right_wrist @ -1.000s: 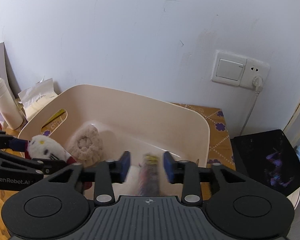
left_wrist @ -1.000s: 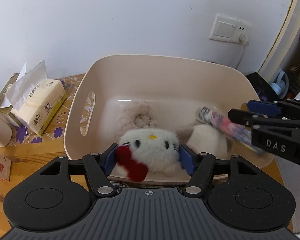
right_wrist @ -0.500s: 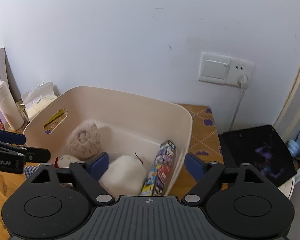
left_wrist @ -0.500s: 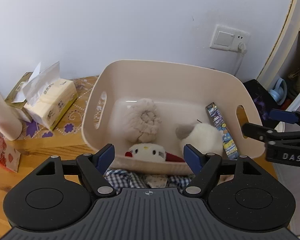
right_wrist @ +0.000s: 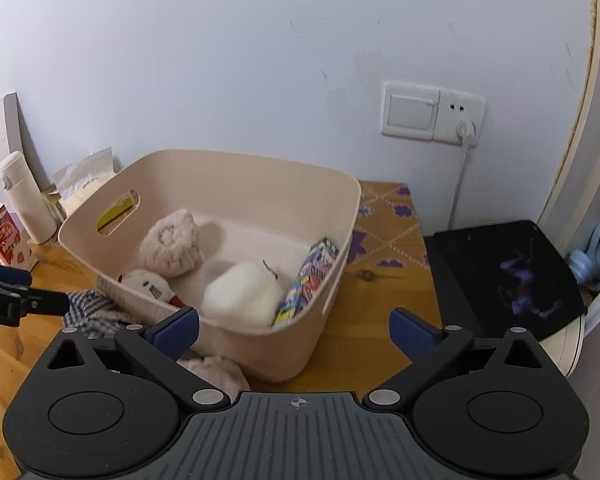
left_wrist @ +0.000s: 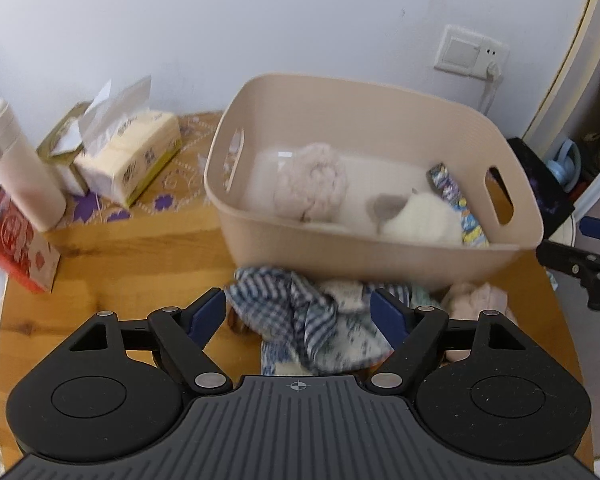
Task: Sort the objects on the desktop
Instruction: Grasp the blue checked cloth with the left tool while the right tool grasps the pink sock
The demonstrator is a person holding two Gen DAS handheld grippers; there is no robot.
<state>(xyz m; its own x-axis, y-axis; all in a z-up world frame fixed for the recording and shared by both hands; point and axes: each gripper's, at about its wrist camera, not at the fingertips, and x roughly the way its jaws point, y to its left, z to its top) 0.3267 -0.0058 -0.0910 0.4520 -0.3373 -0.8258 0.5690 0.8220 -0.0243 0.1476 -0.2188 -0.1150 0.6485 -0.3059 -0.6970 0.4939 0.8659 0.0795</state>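
Observation:
A beige plastic basket stands on the wooden table. In it lie a fluffy pink scrunchie, a white plush, a colourful packet and a Hello Kitty plush. My left gripper is open and empty above a blue checked cloth in front of the basket. My right gripper is open and empty over the basket's near right corner. A pink fluffy item lies beside the cloth.
A tissue pack, a white flask and a red carton stand at the left. A black tablet lies off the table's right edge. A wall socket is behind.
Both grippers opened and drew back from the basket. The Hello Kitty plush and the colourful packet were let go and now lie in the basket.

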